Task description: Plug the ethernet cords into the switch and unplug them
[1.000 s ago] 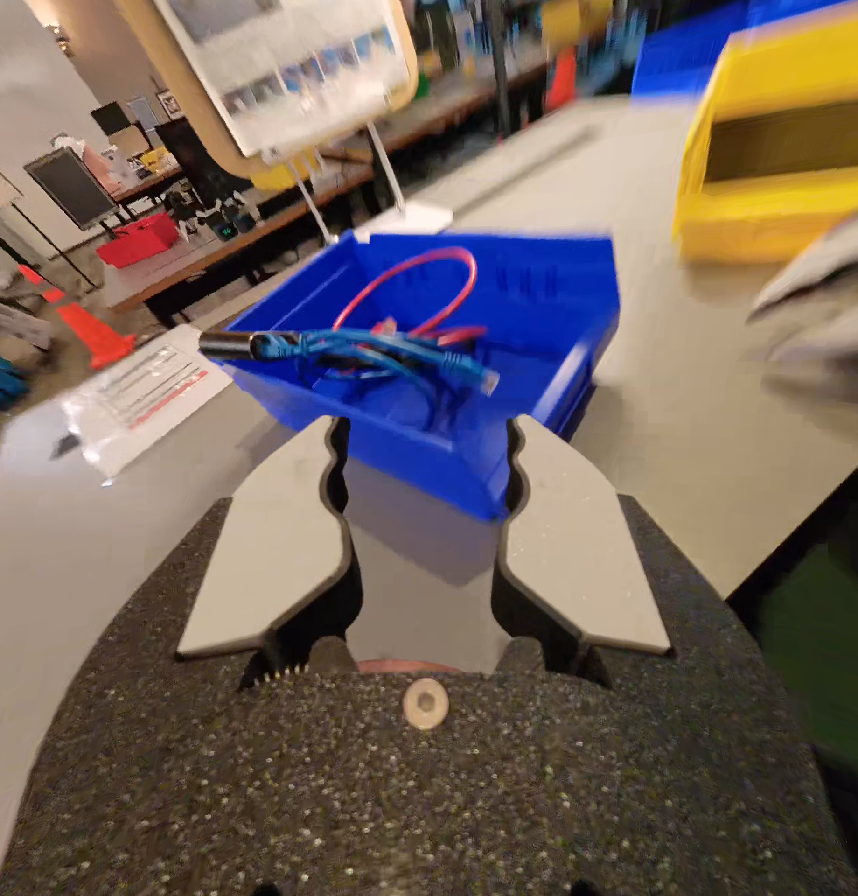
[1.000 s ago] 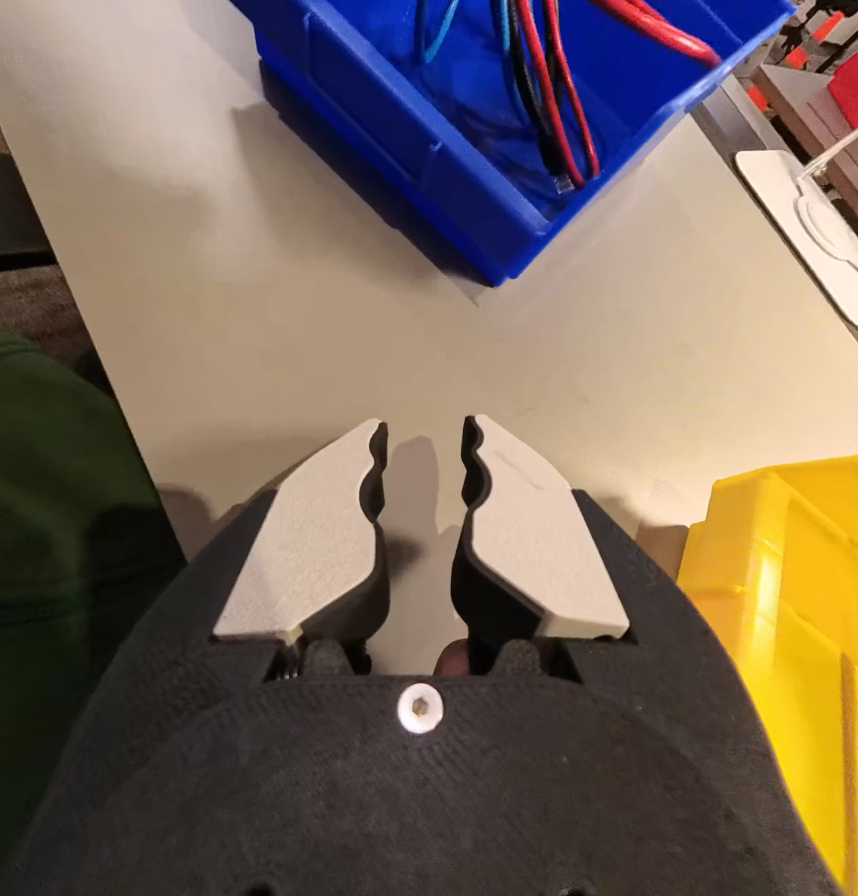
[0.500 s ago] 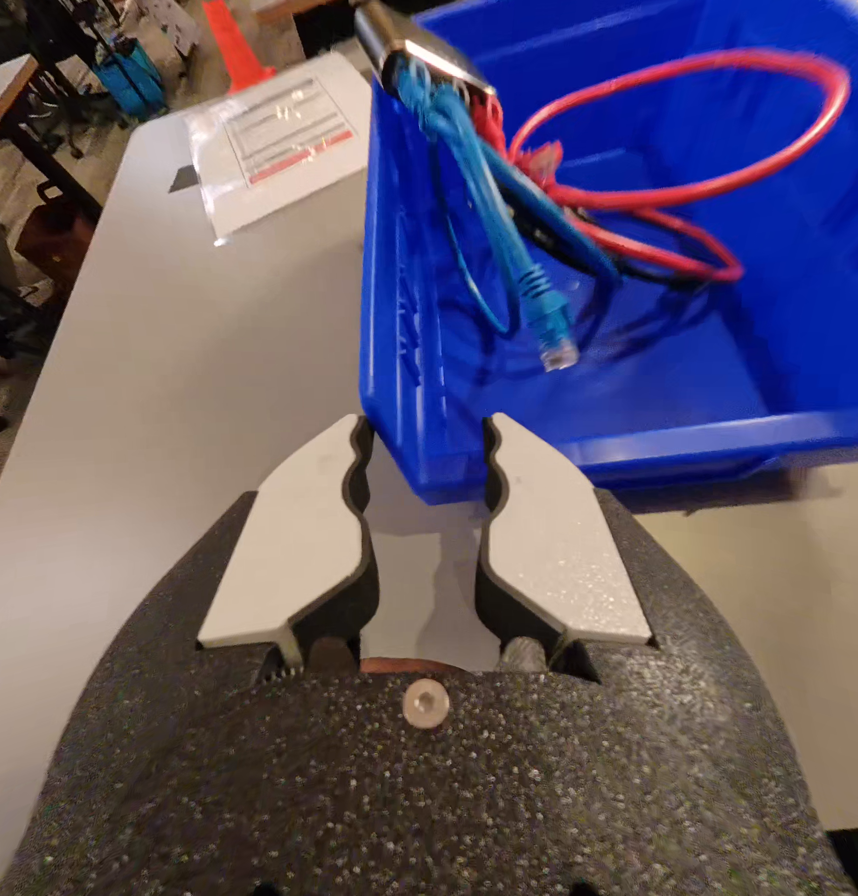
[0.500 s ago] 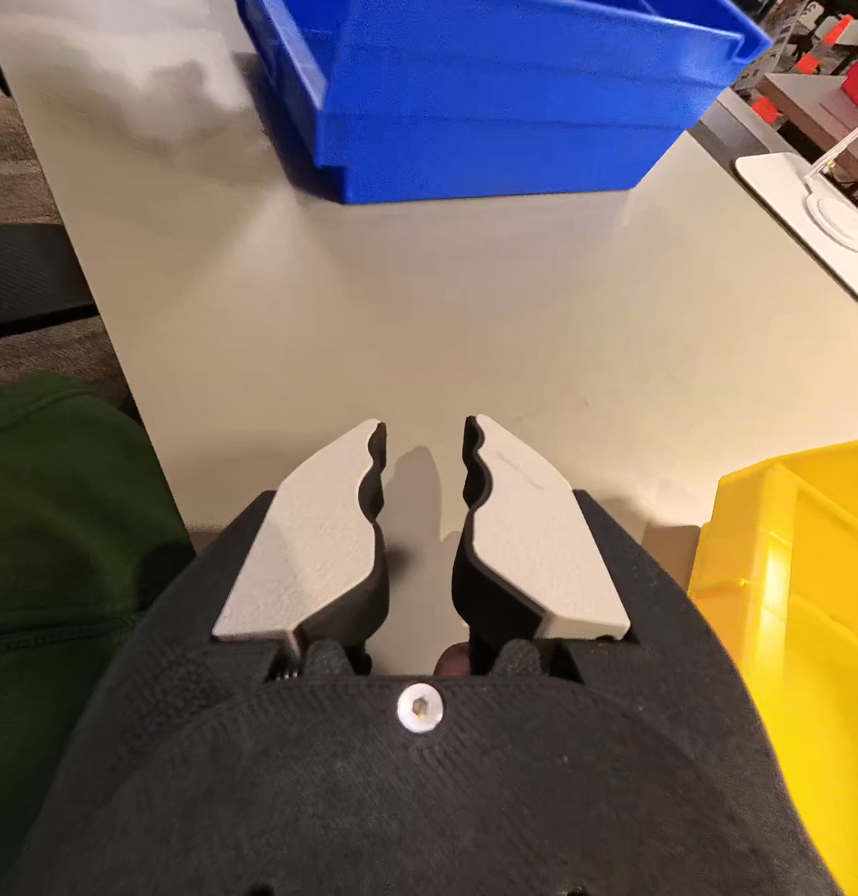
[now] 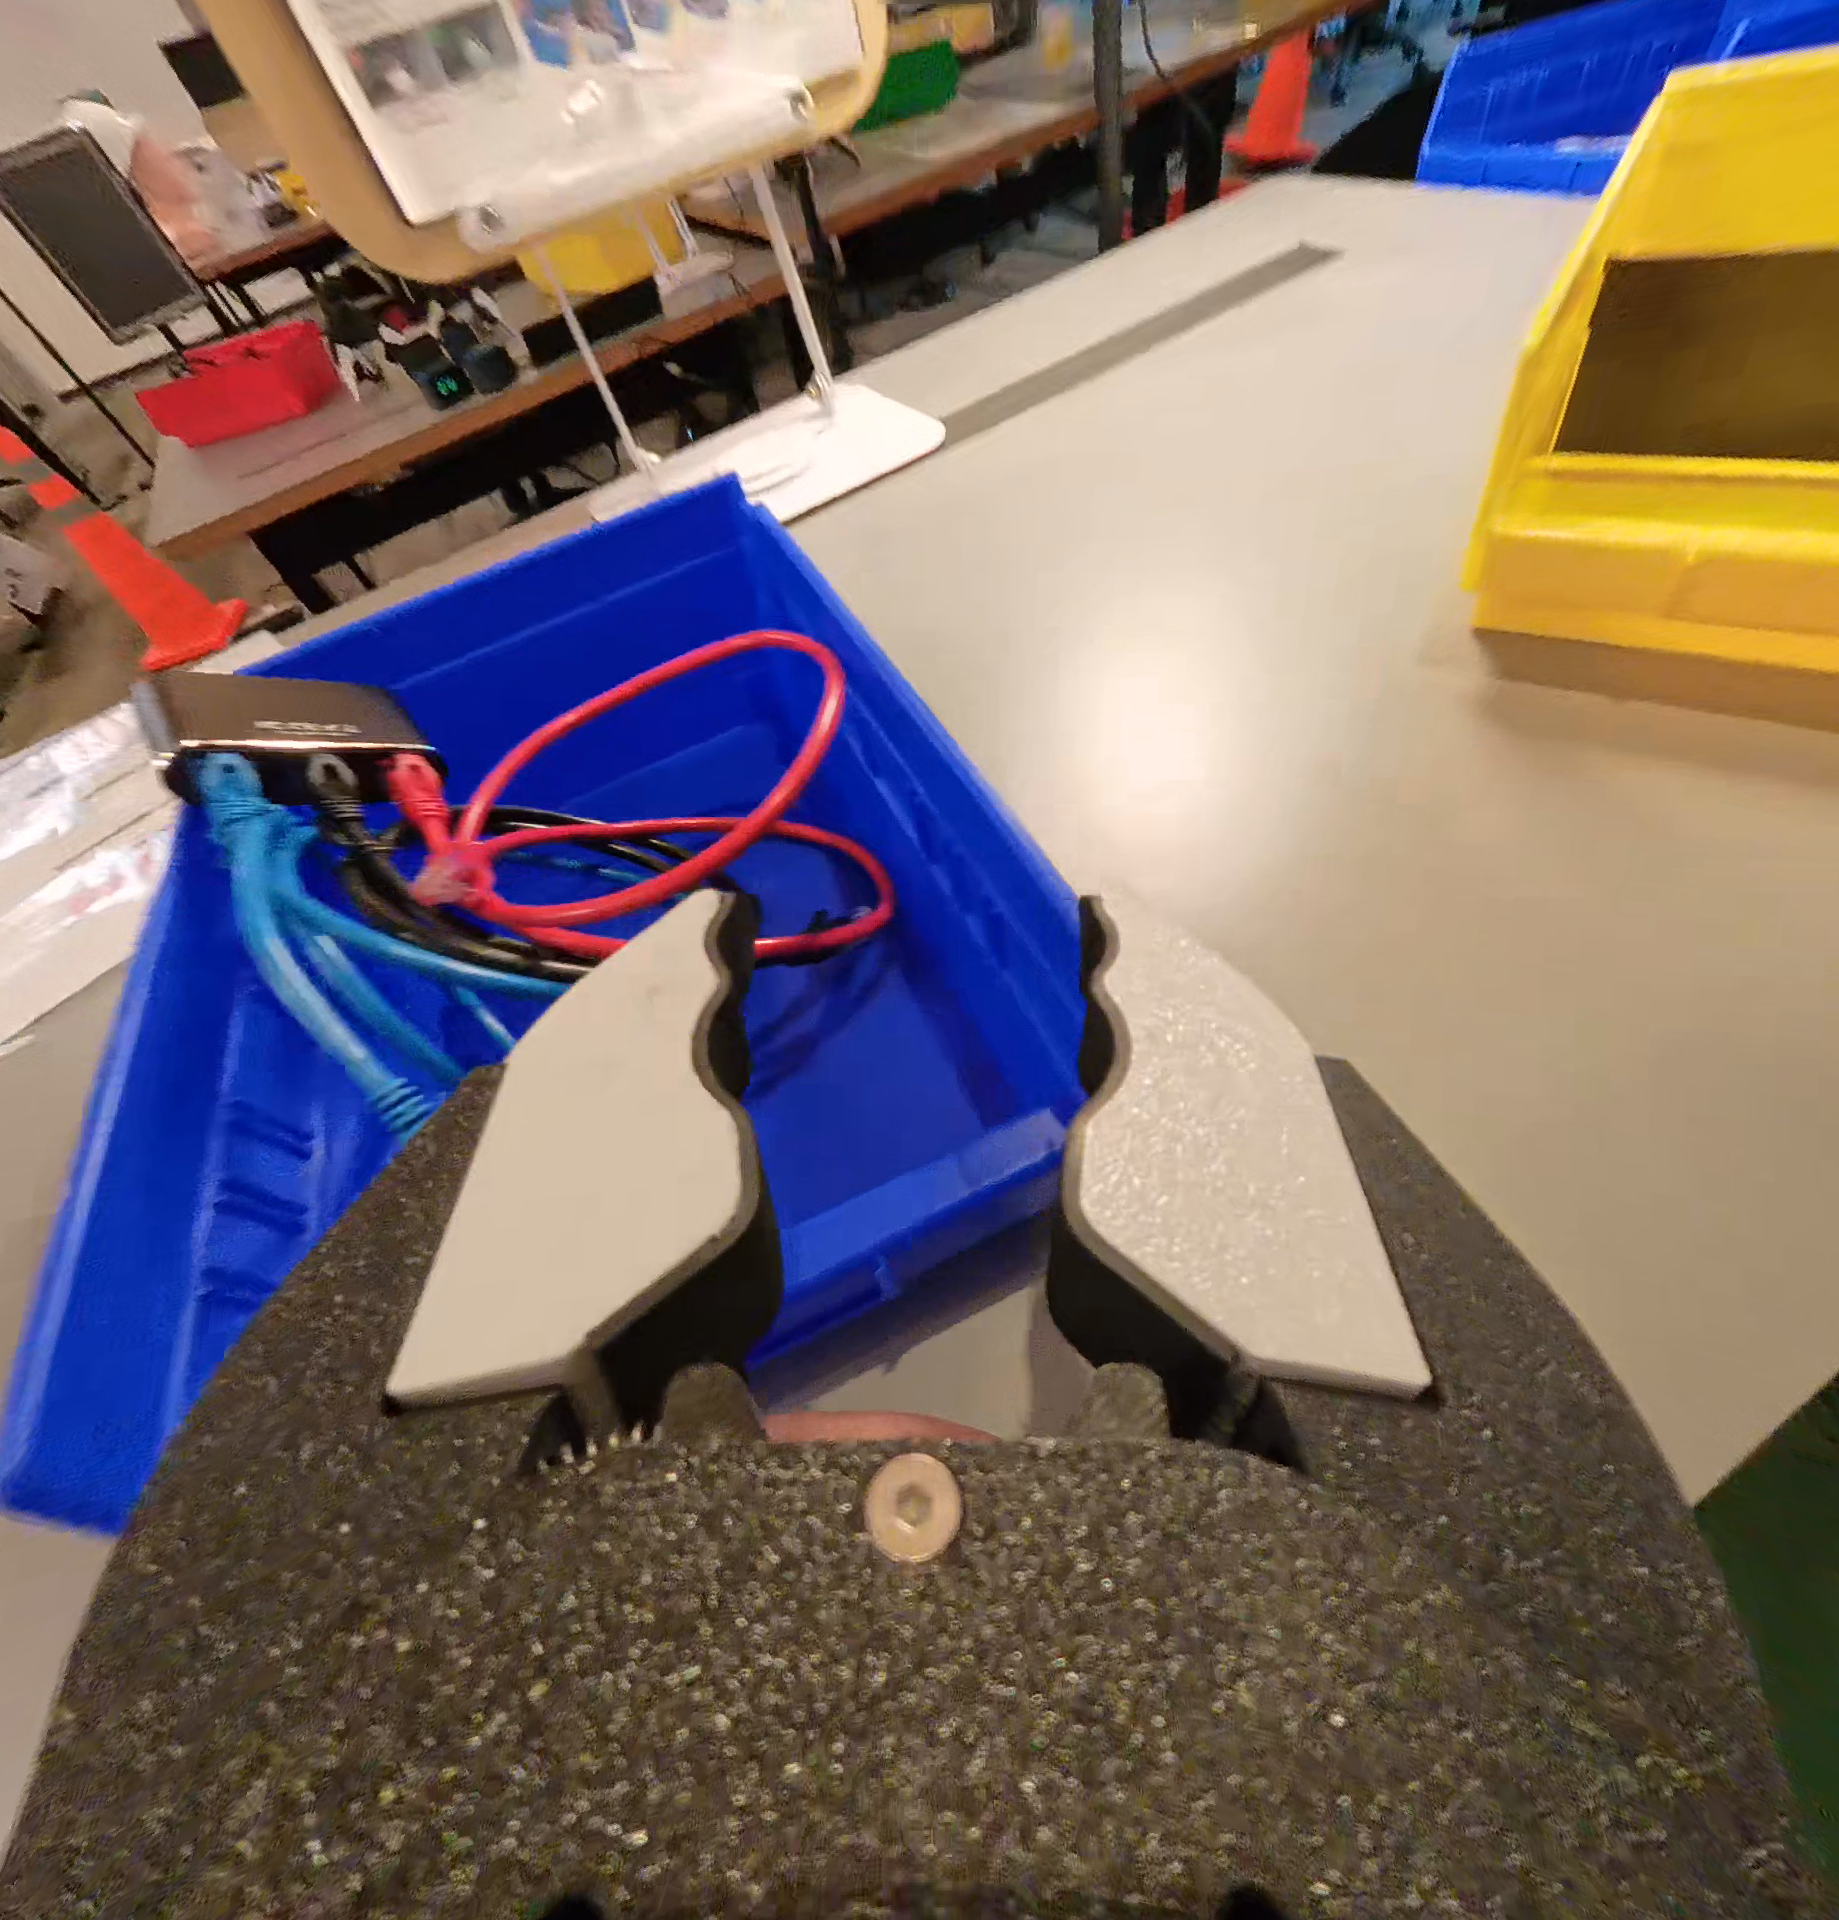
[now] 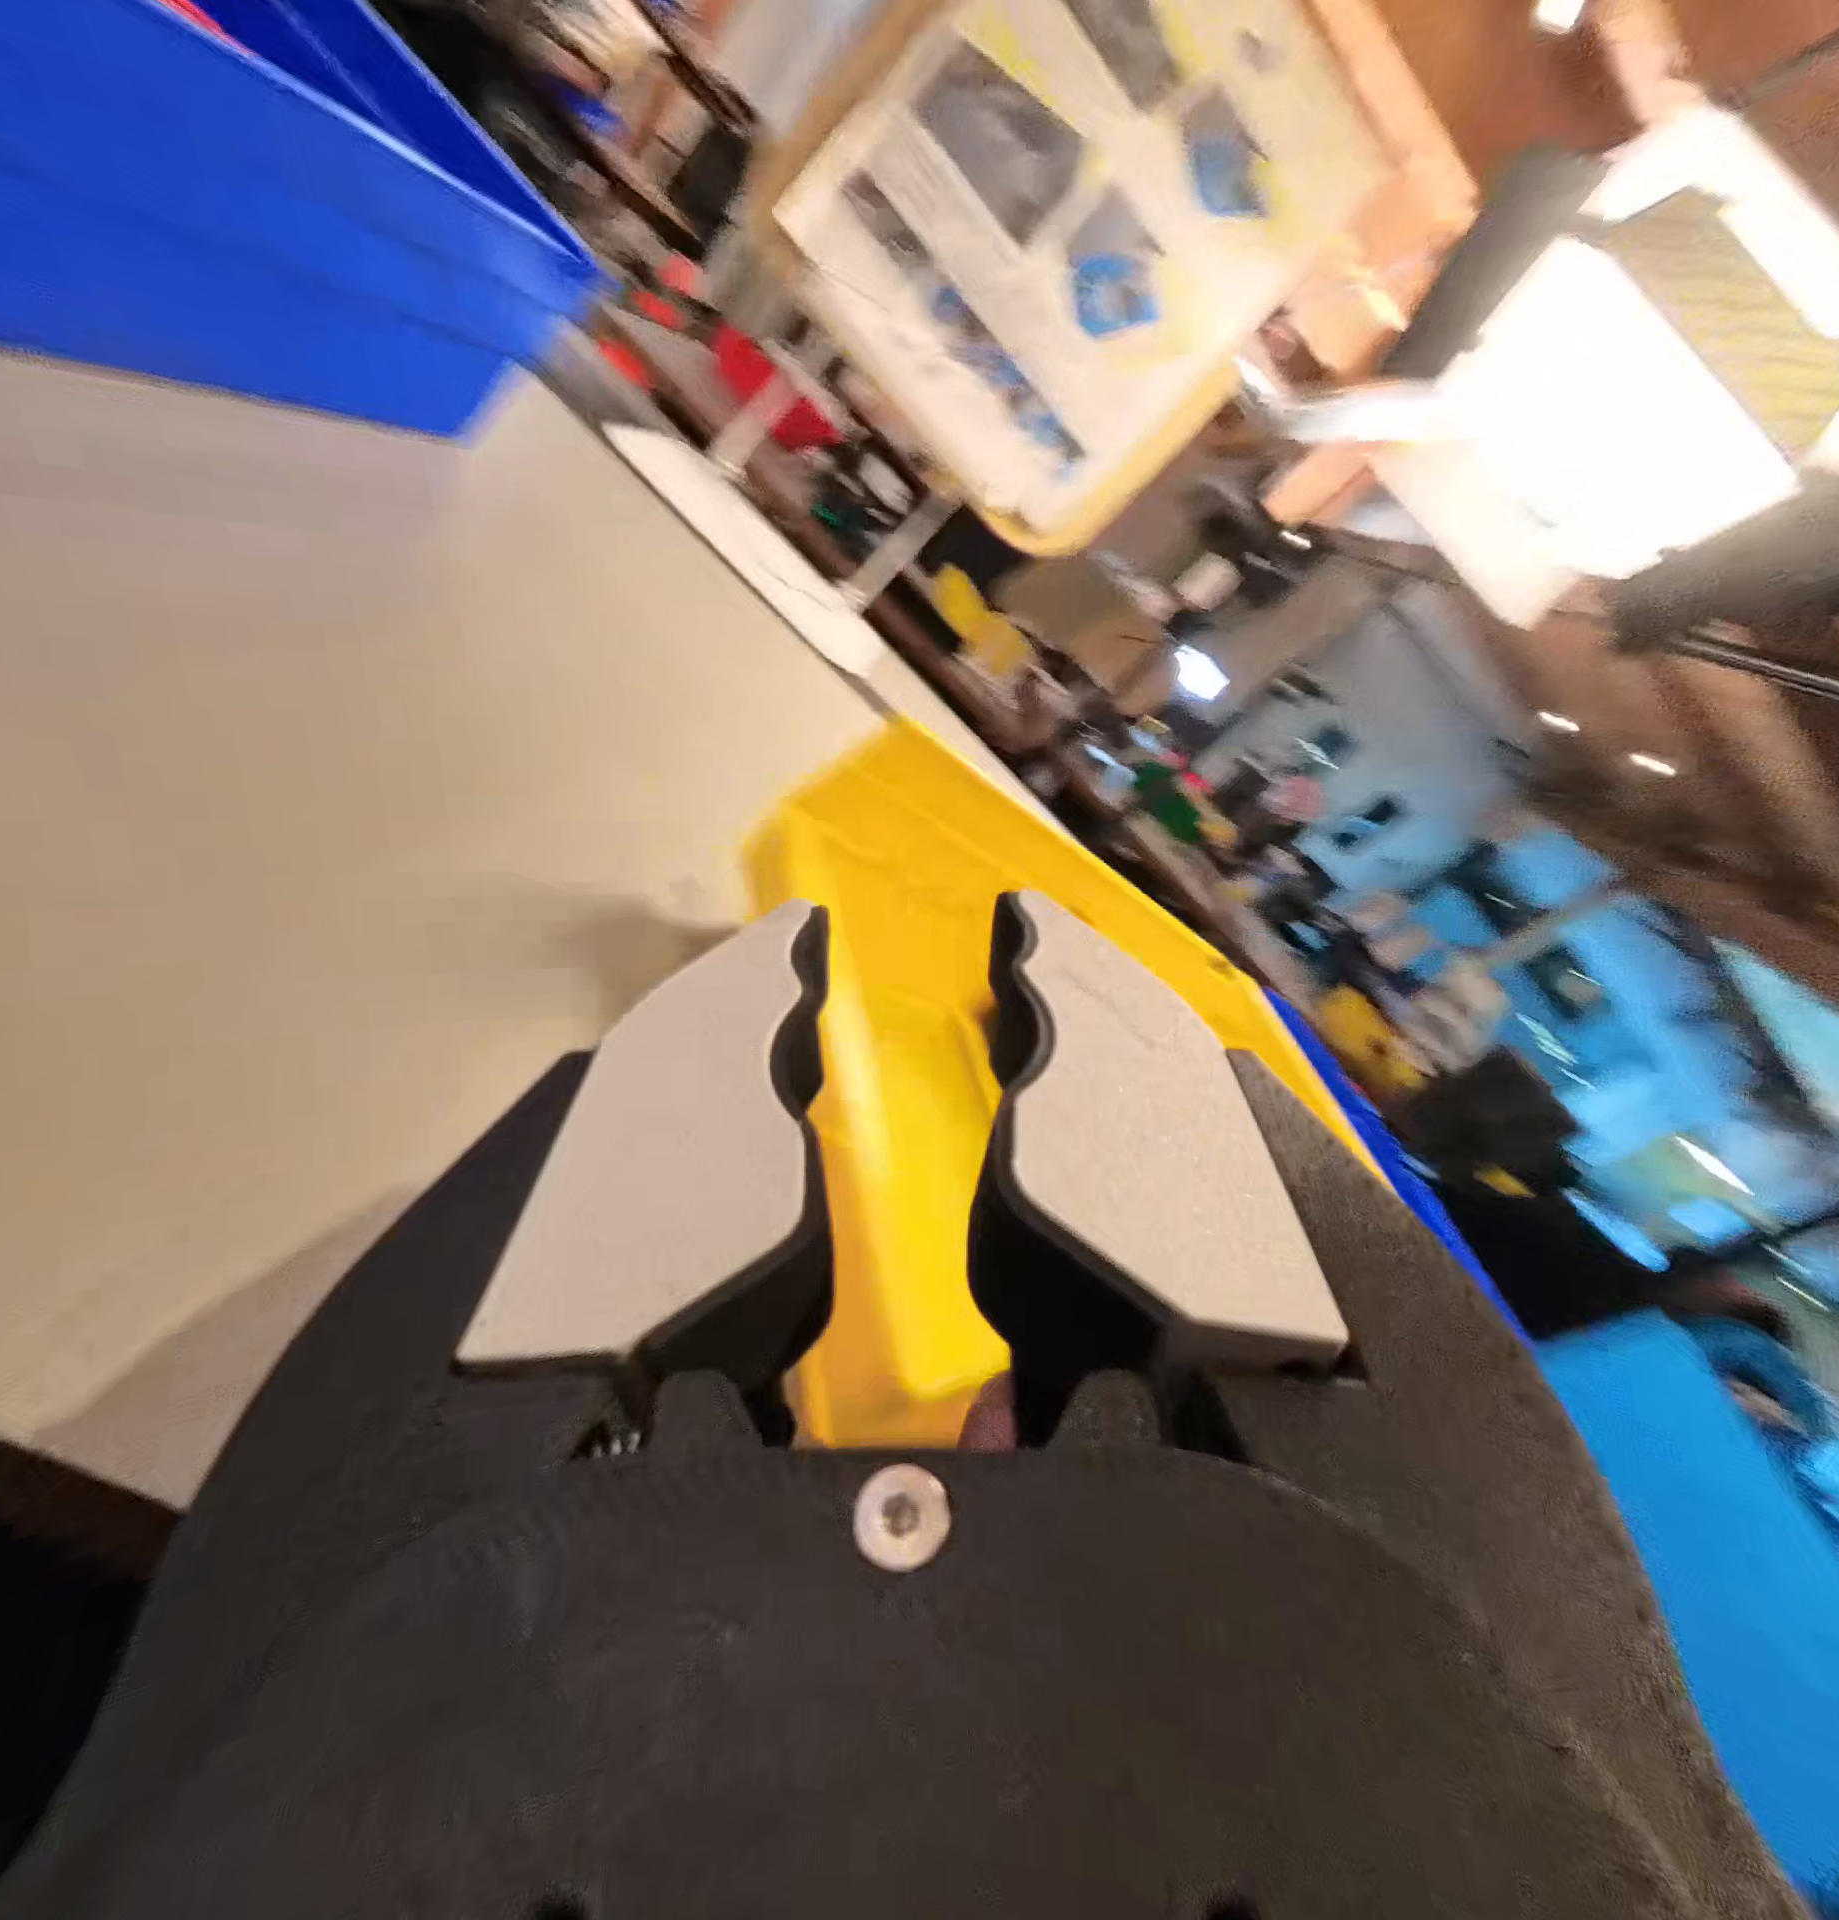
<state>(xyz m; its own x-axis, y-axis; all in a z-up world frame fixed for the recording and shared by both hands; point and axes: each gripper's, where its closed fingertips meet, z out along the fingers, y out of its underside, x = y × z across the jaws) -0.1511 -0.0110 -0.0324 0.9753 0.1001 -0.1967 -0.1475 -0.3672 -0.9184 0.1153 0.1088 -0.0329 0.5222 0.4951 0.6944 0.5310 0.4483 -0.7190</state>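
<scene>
A black switch (image 5: 281, 740) rests on the far left rim of a blue bin (image 5: 925, 831). Blue (image 5: 271, 914), black (image 5: 375, 894) and red (image 5: 676, 790) ethernet cords are plugged into its front and hang coiled in the bin. My left gripper (image 5: 904, 914) is open and empty, held above the bin's near end. My right gripper (image 6: 904, 914) is open and empty, tilted, over a yellow bin (image 6: 894, 1039). The blue bin's edge (image 6: 219, 260) shows at the top left of the blurred right wrist view.
A yellow bin (image 5: 1704, 436) stands at the right on the grey table (image 5: 1310, 727). A white stand base (image 5: 790, 457) with a board sits behind the blue bin. A plastic-covered sheet (image 5: 42, 862) lies left of it. The table's near edge runs at lower right.
The left gripper swung back over the bin and opened wider. The right gripper tilted and turned from the table toward the yellow bin, its view now blurred.
</scene>
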